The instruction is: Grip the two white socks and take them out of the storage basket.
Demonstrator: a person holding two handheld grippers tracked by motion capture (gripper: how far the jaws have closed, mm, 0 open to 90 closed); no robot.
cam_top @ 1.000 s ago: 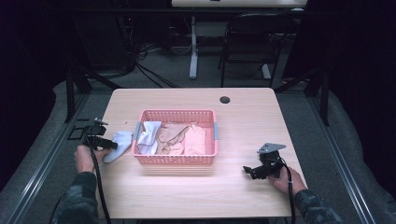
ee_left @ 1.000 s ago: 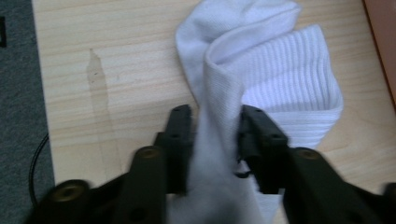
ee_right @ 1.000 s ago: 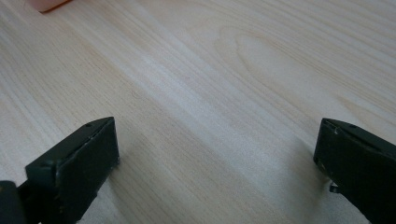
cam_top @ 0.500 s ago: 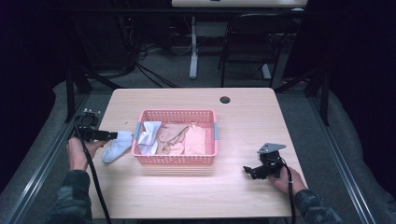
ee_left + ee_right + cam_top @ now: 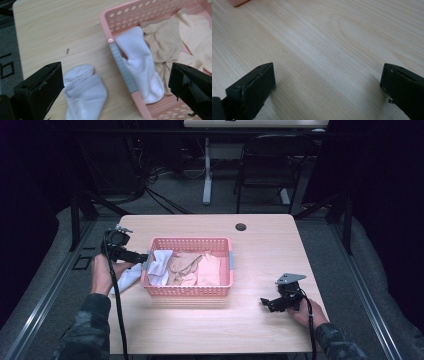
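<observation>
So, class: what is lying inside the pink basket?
Inside the pink basket lie a white sock, draped over the rim, and beige garments. Whatever lies beneath them is covered. A second white sock lies outside on the table.

A pink basket (image 5: pixel 187 287) sits in the middle of the wooden table (image 5: pixel 260 245), holding beige cloths and a white sock (image 5: pixel 159 265) draped over its left rim. Just left of it, another white sock (image 5: pixel 127 276) lies on the table under the left gripper (image 5: pixel 142 256), whose jaws have just been opening with nothing between them. The right gripper (image 5: pixel 263 302) rests near the right front edge, well apart from the basket.
</observation>
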